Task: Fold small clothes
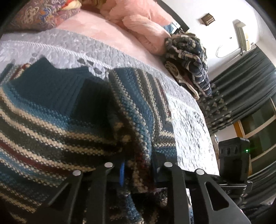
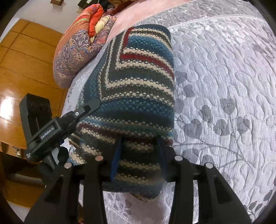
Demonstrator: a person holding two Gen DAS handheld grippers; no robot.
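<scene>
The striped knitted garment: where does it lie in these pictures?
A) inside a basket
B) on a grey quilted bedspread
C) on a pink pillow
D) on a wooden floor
B: the striped knitted garment rests on the grey quilted bedspread, which shows around it.

A bed with a grey leaf-quilted cover (image 2: 224,86) and pink sheet (image 1: 96,32) fills the room. Wooden panelling (image 2: 25,56) lines 1 side. Dark curtains (image 1: 241,89) hang by a window (image 1: 260,124), below a white wall (image 1: 198,10) with an air conditioner (image 1: 242,37).
</scene>
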